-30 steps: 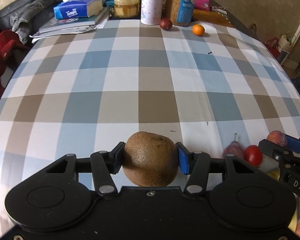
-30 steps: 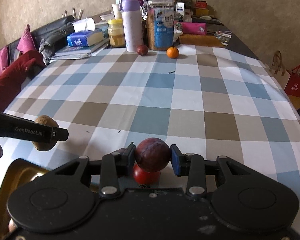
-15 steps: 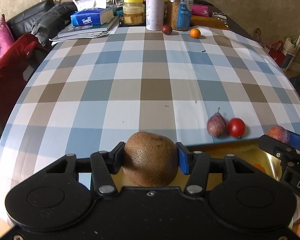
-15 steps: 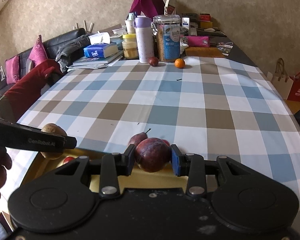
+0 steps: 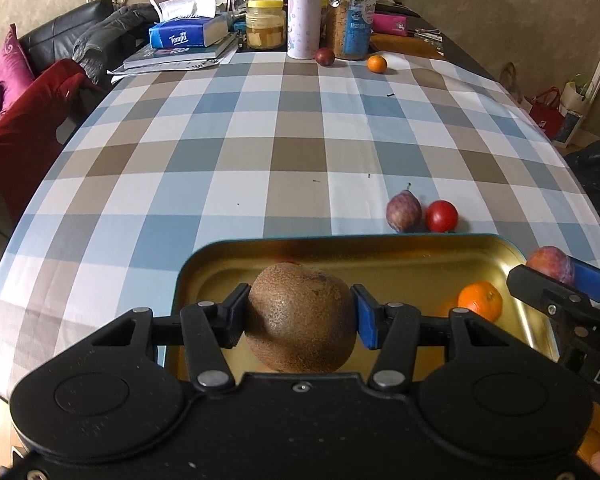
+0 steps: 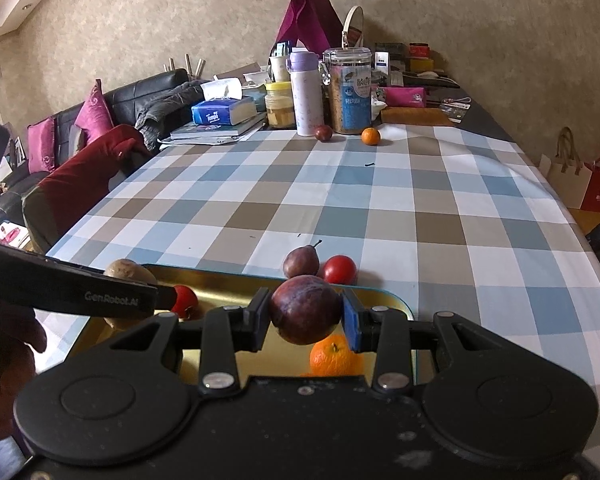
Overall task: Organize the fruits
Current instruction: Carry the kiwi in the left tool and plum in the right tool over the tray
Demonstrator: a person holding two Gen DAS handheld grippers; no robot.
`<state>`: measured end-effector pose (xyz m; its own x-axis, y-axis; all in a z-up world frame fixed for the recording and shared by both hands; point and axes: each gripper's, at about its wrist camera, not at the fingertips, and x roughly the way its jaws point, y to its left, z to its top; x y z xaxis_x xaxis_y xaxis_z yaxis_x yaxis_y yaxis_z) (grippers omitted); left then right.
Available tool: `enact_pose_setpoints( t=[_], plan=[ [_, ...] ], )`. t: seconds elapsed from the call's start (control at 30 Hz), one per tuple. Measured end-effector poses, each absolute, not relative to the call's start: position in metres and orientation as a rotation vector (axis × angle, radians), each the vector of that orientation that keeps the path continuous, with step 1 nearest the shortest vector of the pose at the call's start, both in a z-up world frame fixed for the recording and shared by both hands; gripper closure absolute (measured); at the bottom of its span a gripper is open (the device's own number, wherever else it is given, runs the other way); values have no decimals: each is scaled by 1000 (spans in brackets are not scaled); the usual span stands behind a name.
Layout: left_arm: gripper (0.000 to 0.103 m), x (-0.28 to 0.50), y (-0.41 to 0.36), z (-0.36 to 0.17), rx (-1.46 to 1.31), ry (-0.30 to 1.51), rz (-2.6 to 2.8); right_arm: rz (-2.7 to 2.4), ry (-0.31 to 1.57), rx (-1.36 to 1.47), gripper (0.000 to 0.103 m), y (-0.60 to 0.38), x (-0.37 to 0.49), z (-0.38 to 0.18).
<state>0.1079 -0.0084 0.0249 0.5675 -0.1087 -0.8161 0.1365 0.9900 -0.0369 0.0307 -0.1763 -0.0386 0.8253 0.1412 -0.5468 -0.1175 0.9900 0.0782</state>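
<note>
A kiwi point(image 5: 300, 320) is clamped between the pads of the left gripper point(image 5: 300, 318), whose jaws are only part-way closed because the fruit fills the gap. It is held above the left part of a gold tin point(image 5: 380, 256), clear of the floor of the tin as far as can be judged. In the right wrist view the same kiwi point(image 6: 126, 270) is seen behind the left gripper's finger point(image 6: 100, 296), over the tin's near-left corner.

A plum point(image 6: 305, 309) is gripped by the right gripper point(image 6: 305, 314) — the pads are pressed on both its sides, the jaws narrowly parted around it. It is held over the tin point(image 6: 396, 304), above an orange point(image 6: 334, 356) that lies inside. In the left wrist view this plum point(image 5: 550, 264) and the right gripper point(image 5: 556, 280) are seen at the tin's right edge, with the orange point(image 5: 480, 302) just beside them in the tin.

A tomato point(image 6: 185, 300) is also seen in the tin, near the kiwi. Just beyond the far rim, on the checked cloth point(image 5: 284, 128), a pear point(image 5: 403, 212) and a second tomato point(image 5: 441, 216) are set side by side, touching or nearly so.

At the far end of the cloth — well apart from the tin — a dark plum point(image 5: 325, 56) and a small orange point(image 5: 377, 63) are found in front of a bottle point(image 5: 303, 12) and a jar point(image 5: 350, 16).
</note>
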Motion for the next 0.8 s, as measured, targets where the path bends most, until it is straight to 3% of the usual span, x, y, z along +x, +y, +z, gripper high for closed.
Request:
enact_pose_setpoints(
  t=[0.8],
  plan=[
    [44,47,6,8,70,1095,-201,252,731,-36,65,-190,-14,-50]
  ],
)
